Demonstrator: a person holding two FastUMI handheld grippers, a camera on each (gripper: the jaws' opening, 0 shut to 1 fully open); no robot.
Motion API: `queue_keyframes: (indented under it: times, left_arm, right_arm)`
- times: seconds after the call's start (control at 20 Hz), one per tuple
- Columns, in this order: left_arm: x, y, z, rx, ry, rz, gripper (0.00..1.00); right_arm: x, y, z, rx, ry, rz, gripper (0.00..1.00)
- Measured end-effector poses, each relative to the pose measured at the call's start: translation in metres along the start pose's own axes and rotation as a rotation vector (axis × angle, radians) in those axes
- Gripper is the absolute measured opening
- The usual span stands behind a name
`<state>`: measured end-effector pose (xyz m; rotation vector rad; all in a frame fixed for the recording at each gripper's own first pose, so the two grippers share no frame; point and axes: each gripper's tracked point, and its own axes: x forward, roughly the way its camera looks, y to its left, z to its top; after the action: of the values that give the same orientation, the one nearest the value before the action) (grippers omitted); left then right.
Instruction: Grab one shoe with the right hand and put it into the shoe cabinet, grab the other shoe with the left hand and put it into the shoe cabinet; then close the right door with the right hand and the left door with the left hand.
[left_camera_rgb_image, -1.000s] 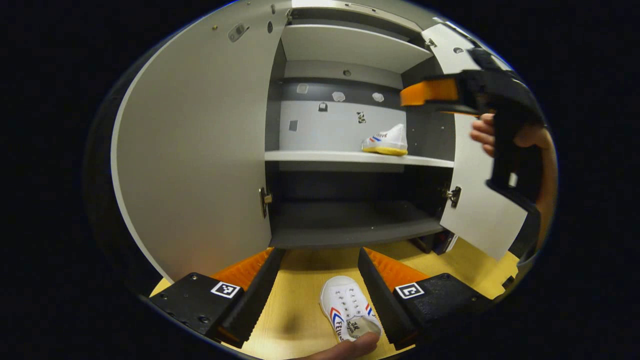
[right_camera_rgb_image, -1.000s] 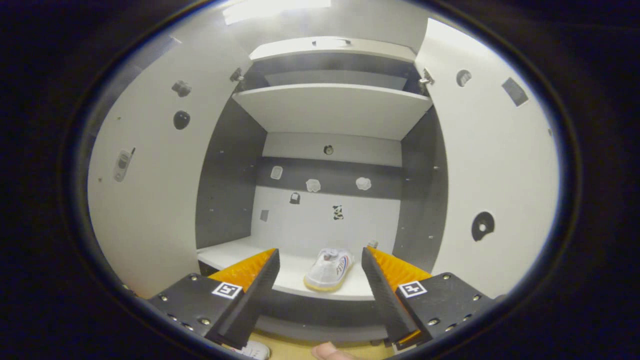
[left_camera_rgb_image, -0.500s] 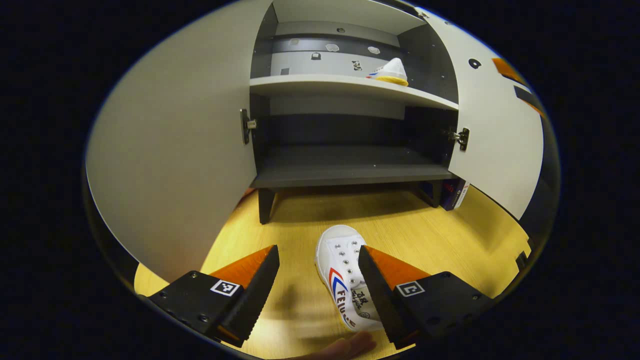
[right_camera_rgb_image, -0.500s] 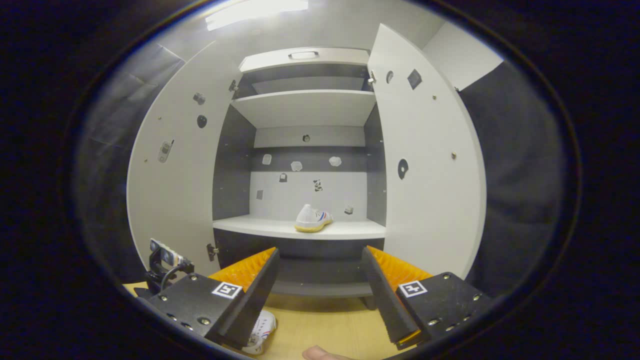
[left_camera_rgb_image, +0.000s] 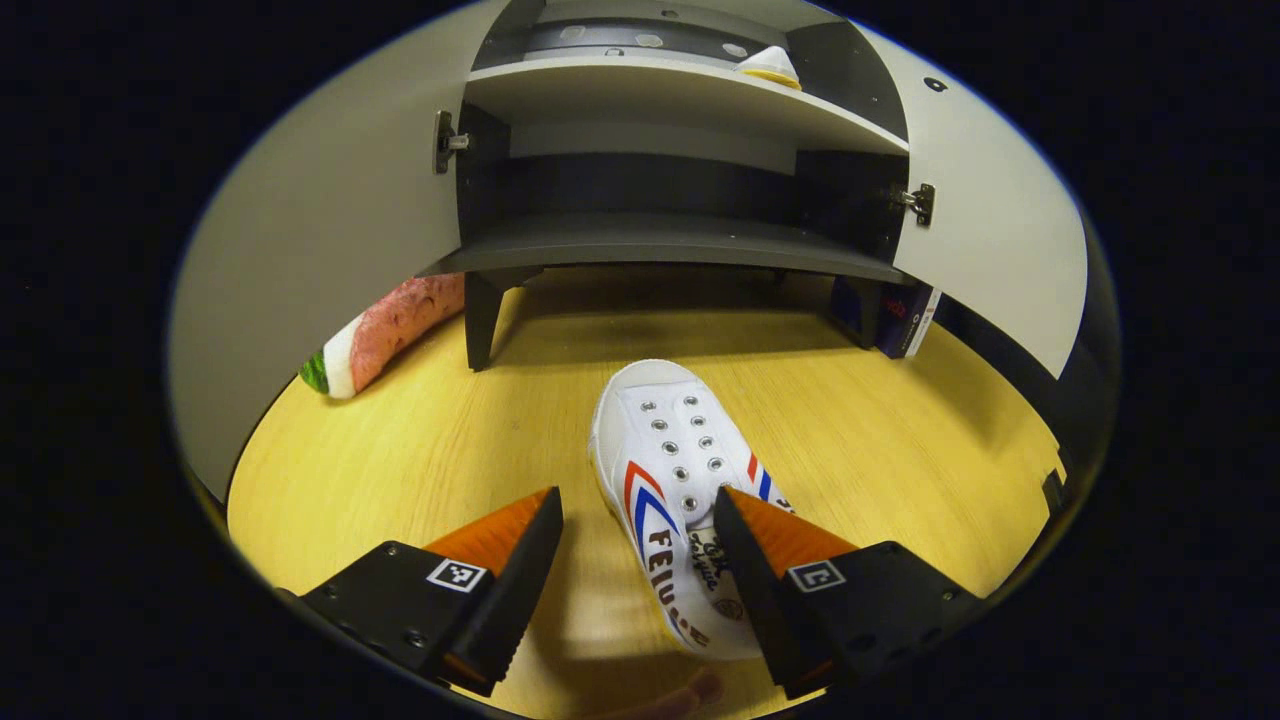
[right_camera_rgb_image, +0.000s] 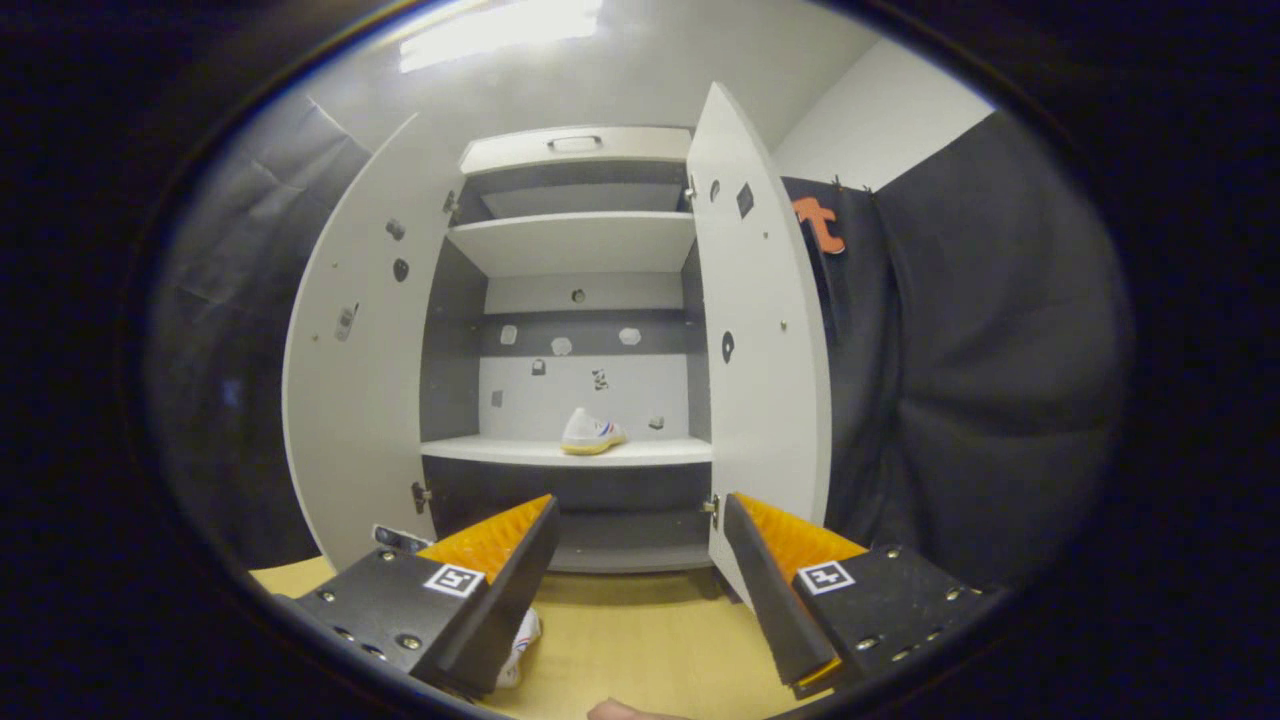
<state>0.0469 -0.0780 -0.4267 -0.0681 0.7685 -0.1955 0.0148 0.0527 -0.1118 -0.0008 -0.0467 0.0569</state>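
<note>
A white shoe (left_camera_rgb_image: 672, 480) with red and blue stripes lies on the wooden floor (left_camera_rgb_image: 430, 450), toe toward the cabinet. My left gripper (left_camera_rgb_image: 638, 570) hangs open just above its heel end; the right finger overlaps the shoe's side, the left finger stands apart. The other white shoe (right_camera_rgb_image: 591, 432) rests on the middle shelf (right_camera_rgb_image: 640, 453) of the shoe cabinet; its tip (left_camera_rgb_image: 768, 68) peeks over the shelf in the left gripper view. My right gripper (right_camera_rgb_image: 640, 580) is open with nothing between its fingers, some way back from the cabinet. Both doors, left (right_camera_rgb_image: 350, 400) and right (right_camera_rgb_image: 760, 370), stand open.
A pink and green plush toy (left_camera_rgb_image: 385, 325) lies on the floor by the cabinet's left leg (left_camera_rgb_image: 482, 320). A dark box (left_camera_rgb_image: 905, 320) stands under the cabinet's right side. Black cloth (right_camera_rgb_image: 960, 380) hangs to the right of the right door. Part of the floor shoe (right_camera_rgb_image: 518, 645) shows beside my right gripper's left finger.
My left gripper has tilted down and come closer to the floor shoe, which now looms larger between the fingers. My right gripper has pulled back from the cabinet, leaving the other shoe on the shelf.
</note>
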Motion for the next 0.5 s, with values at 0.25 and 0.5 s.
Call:
queue_keyframes:
  times: [0.25, 0.5]
  left_arm:
    - [0.009, -0.005, -0.004, 0.010, 0.047, -0.023, 0.87]
    - [0.010, -0.003, -0.004, 0.092, 0.036, 0.017, 0.16]
  right_arm:
    - [-0.007, 0.013, 0.003, 0.014, -0.035, 0.050, 0.98]
    - [-0.004, 0.015, -0.016, -0.014, -0.004, 0.048, 0.98]
